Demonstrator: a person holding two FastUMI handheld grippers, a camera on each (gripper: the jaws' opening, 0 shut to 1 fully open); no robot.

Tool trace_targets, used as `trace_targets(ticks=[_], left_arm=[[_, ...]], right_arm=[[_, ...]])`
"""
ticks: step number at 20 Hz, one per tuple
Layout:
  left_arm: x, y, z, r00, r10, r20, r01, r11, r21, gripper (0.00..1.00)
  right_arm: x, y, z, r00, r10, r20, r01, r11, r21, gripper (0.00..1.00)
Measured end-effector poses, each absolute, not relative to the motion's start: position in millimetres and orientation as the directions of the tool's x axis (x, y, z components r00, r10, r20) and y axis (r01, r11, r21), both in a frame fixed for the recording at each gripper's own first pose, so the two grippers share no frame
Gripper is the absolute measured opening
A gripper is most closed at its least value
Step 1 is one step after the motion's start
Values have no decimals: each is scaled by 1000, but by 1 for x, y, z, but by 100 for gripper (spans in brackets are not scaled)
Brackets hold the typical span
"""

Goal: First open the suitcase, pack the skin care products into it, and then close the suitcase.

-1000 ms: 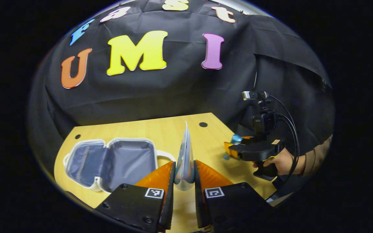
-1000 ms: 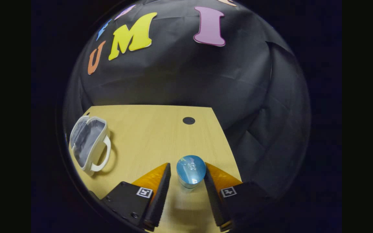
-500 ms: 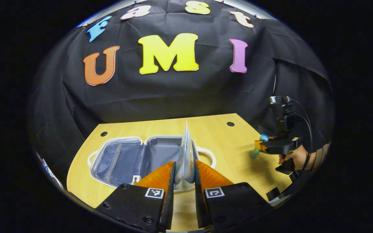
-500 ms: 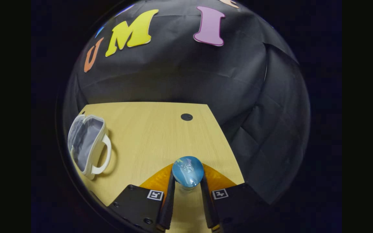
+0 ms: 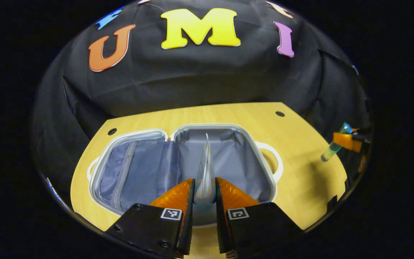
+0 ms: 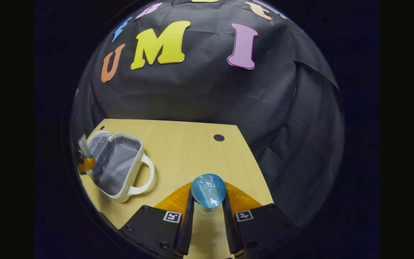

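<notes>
The small suitcase (image 5: 264, 169) lies open on the wooden table (image 5: 300, 180), white-rimmed with a grey-blue lining. My left gripper (image 5: 204, 184) is shut on a thin, pale skin care tube (image 5: 205, 169), seen edge-on above the suitcase's right half. At the far right of this view my right gripper (image 5: 344, 140) holds a clear bottle (image 5: 331, 151) tilted above the table. In the right gripper view, my right gripper (image 6: 208, 197) is shut on that bottle's blue cap (image 6: 208, 189). The suitcase (image 6: 119, 169) sits at the left, with the left gripper (image 6: 84, 162) and tube (image 6: 83, 145) over its far side.
The suitcase's white handle (image 6: 143, 178) sticks out toward the bare table middle (image 6: 185, 154). Round cable holes (image 6: 219, 137) mark the table's back corners. Black cloth hangs close behind the table and along its right edge.
My left gripper has carried the tube leftward until it is over the open suitcase. My right gripper has shut on the blue-capped bottle and lifted it slightly.
</notes>
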State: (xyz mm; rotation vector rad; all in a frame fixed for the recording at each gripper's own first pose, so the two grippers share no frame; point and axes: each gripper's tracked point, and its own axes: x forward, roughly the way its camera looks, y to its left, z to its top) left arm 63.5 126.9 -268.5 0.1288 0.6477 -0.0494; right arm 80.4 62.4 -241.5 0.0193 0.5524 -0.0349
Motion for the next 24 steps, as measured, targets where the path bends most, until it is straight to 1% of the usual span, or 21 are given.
trace_targets(ticks=[1, 3, 7, 8, 11, 12, 13, 15, 19, 20, 22, 24], left_arm=[[66, 128, -281, 775, -4, -632, 91, 990, 105, 32], [67, 122, -305, 734, -25, -679, 91, 994, 62, 32], [66, 128, -333, 660, -4, -751, 45, 998, 33, 32], [73, 128, -332, 669, -5, -743, 49, 998, 38, 32], [81, 128, -334, 648, 9, -761, 63, 996, 65, 32], [86, 128, -334, 644, 13, -765, 59, 996, 66, 37], [91, 127, -335, 638, 14, -770, 57, 996, 65, 32], [97, 128, -339, 620, 20, -784, 52, 996, 66, 32], [98, 134, -358, 557, 37, -830, 15, 998, 54, 32], [100, 133, -354, 569, 33, -821, 15, 999, 51, 32], [99, 131, -356, 562, 33, -827, 24, 998, 56, 32], [99, 130, -356, 560, 46, -827, 27, 997, 74, 34]], right_arm=[[75, 67, -236, 851, -27, -525, 50, 998, 29, 37], [68, 74, -225, 851, -20, -525, 61, 996, 61, 37], [58, 84, -206, 857, -12, -515, 45, 998, 52, 37], [56, 85, -201, 858, -12, -513, 45, 998, 52, 37], [54, 90, -191, 863, -5, -506, 38, 998, 56, 37], [55, 91, -189, 865, -5, -502, 35, 998, 50, 37], [55, 92, -188, 866, -5, -500, 32, 998, 46, 37], [59, 95, -187, 863, -1, -505, 30, 998, 49, 37], [66, 103, -187, 859, 10, -512, 14, 999, 44, 37], [67, 105, -187, 859, 15, -511, 6, 999, 40, 37], [70, 110, -188, 857, 23, -515, -5, 999, 36, 37], [74, 119, -189, 853, 38, -520, -20, 999, 40, 37]])
